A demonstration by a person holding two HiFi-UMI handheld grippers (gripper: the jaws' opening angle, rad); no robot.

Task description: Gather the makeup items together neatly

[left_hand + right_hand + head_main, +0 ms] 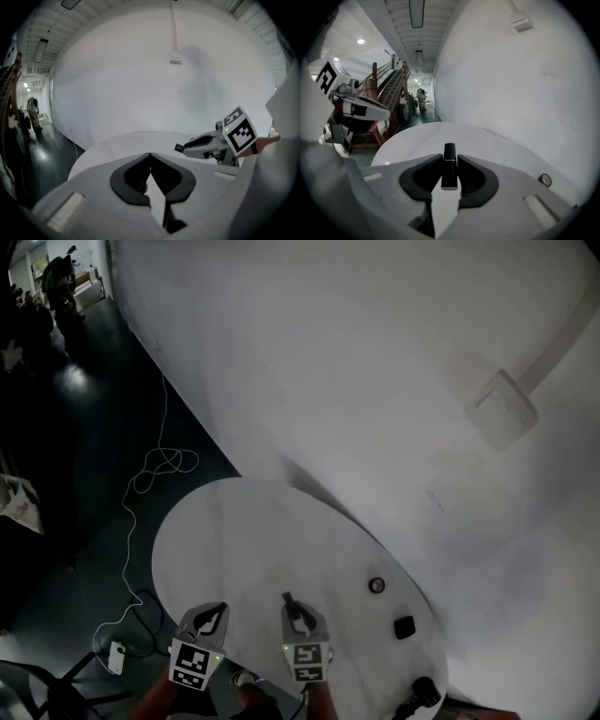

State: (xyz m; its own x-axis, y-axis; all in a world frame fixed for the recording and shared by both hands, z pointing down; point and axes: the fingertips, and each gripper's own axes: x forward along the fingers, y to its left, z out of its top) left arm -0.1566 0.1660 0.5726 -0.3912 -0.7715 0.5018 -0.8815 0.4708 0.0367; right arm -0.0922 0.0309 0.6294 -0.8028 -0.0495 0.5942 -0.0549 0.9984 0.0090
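My right tongs (449, 160) are clenched on a black lipstick (449, 169), pads pressing its sides just below the thin gold band. My left tongs (150, 156) are closed tip to tip with nothing between them, and sit beside the right pair over the near part of the round white desk (253, 531).

The lipstick's long axis runs along the line my right tongs point. Its flat base faces back toward me between the pads. The other end juts out past the tips, aimed away from me across the desk toward the wall. From the head view, the lipstick (290, 601) angles up and a little left in the picture. I can't tell whether it hangs just above the desk or touches it.

Further out to my right lie the other pieces. A small round pot (377, 585) with a pale rim lies on the desk, with a small black square case (404, 626) near it. Further toward the near right rim lies a dark rounded item (424, 694) that I can't identify. The round pot (544, 179) also shows low at the right of my right gripper view.

I judge the gathering barely begun. One piece is in my grasp and not yet set down. The three on the desk lie in a loose line along the right side, not touching one another. What's left is to place the lipstick by them and draw the strays into one tidy cluster, ideally with their long axes matched.
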